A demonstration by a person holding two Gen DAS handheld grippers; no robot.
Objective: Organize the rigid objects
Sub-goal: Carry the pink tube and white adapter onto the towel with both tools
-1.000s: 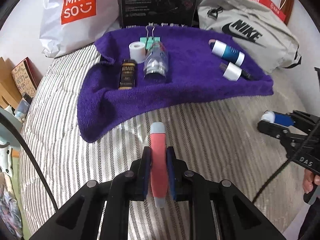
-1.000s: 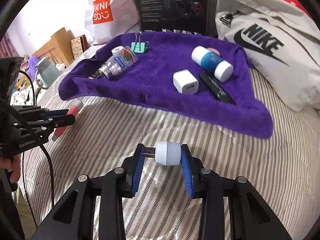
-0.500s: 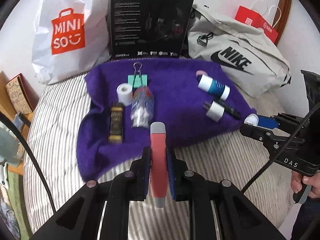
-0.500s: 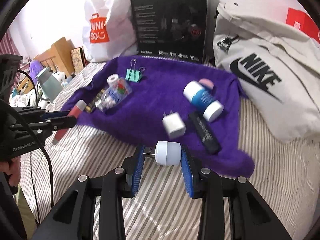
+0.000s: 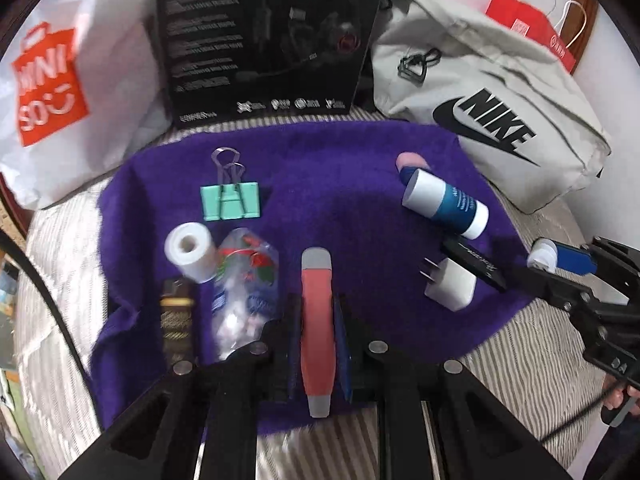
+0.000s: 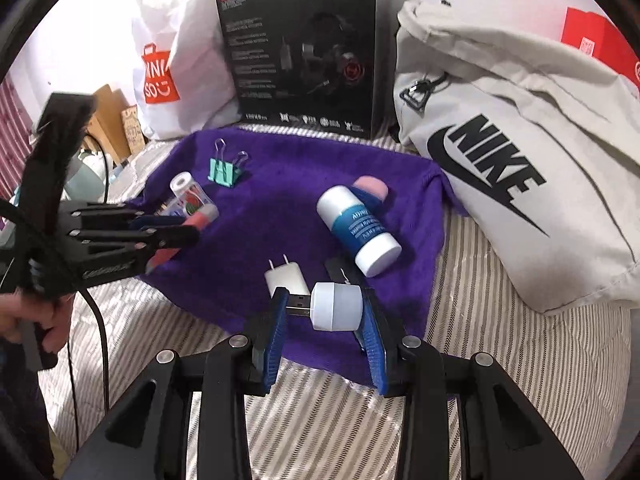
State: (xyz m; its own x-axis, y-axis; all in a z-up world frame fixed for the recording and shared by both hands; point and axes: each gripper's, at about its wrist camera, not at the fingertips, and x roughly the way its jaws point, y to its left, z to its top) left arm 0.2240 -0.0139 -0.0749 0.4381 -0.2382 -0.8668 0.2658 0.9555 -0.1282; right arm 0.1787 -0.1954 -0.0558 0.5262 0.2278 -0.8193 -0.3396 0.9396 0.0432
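My left gripper [image 5: 317, 328] is shut on a red tube with grey ends [image 5: 316, 320], held over the near part of the purple towel [image 5: 340, 184]. My right gripper [image 6: 324, 308] is shut on a small white USB light [image 6: 334, 306], above the towel's near right edge. On the towel lie a green binder clip [image 5: 231, 199], a white tape roll [image 5: 191, 251], a clear plastic bottle [image 5: 244, 280], a dark gold bar [image 5: 176, 316], a blue-and-white bottle [image 5: 446, 202], a pink object [image 5: 412, 159], a white plug adapter [image 5: 450, 284] and a black stick [image 5: 474, 262].
The towel lies on a striped bed [image 6: 500, 360]. Behind it stand a white Miniso bag [image 5: 52, 80], a black headset box [image 5: 268, 40], a grey Nike bag [image 5: 492, 120] and a red paper bag [image 5: 532, 36]. A hand [image 6: 24, 316] holds the left gripper.
Both grippers have moved forward from above the striped bed to over the purple towel, each still holding its object. The towel's items now look nearer.
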